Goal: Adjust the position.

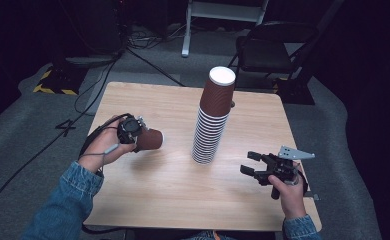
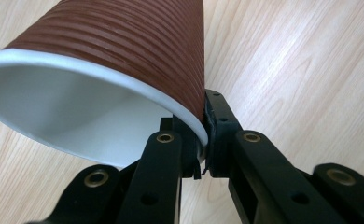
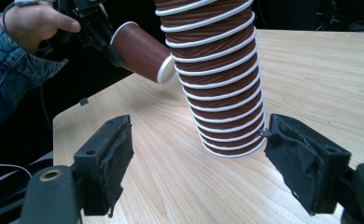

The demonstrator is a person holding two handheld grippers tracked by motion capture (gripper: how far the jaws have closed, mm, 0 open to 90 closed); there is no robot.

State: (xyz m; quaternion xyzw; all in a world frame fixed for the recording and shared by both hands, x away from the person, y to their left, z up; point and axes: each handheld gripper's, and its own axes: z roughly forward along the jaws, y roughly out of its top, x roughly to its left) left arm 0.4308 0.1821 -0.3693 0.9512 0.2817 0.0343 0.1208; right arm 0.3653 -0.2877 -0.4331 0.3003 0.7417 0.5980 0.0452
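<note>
A tall leaning stack of brown ribbed paper cups [image 1: 213, 120] [image 3: 217, 79] stands upside down near the middle of the wooden table [image 1: 183, 200]. To its left, my left gripper [image 1: 139, 137] [image 2: 202, 140] is shut on the white rim of a single brown cup [image 1: 152, 139] [image 2: 124, 51]. That cup is held on its side above the table, its base pointing toward the stack. The right gripper view shows this cup [image 3: 140, 49] close beside the stack. My right gripper [image 1: 250, 162] [image 3: 196, 154] is open just right of the stack's base, nothing between its pads.
A black folding chair [image 1: 268, 50] and a white stand leg [image 1: 187, 35] are on the floor beyond the table's far edge. Cables [image 1: 108, 75] run over the grey carpet at the left. Bare tabletop lies in front of the stack.
</note>
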